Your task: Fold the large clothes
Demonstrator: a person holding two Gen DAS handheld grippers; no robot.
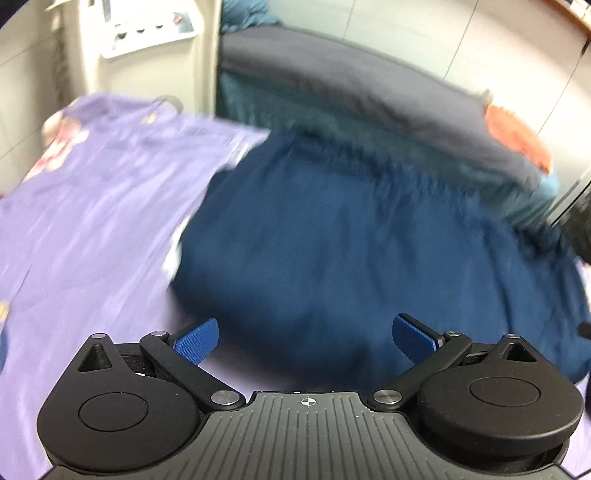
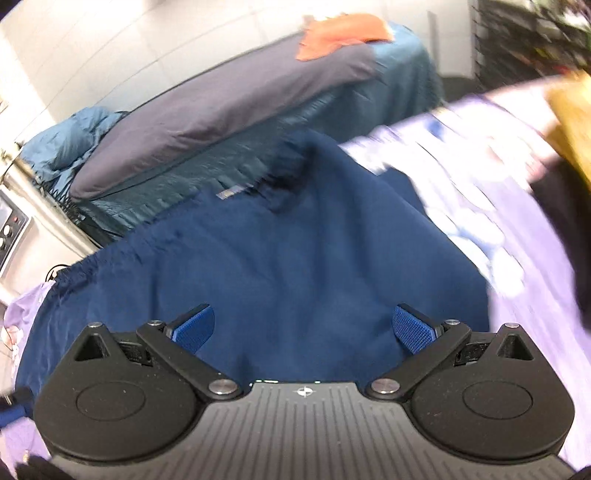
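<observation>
Left wrist view: your left gripper [image 1: 306,338] hangs over the navy garment [image 1: 351,251], jaws spread and empty.
That garment lies on the lavender sheet [image 1: 92,229], reaching its far edge; your right gripper [image 2: 303,328] hovers over the same cloth [image 2: 280,251], jaws likewise spread, pinching nothing.

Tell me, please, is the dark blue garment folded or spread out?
Spread out: the dark blue garment lies wide across the lilac sheet, no neat fold visible.

Behind it all sat a bed with a grey mattress [image 2: 229,107] and teal skirt [image 1: 295,110] — orange cloth [image 2: 340,33] dumped on top. A white appliance with knobs [image 1: 147,33] stood off to the side.
</observation>
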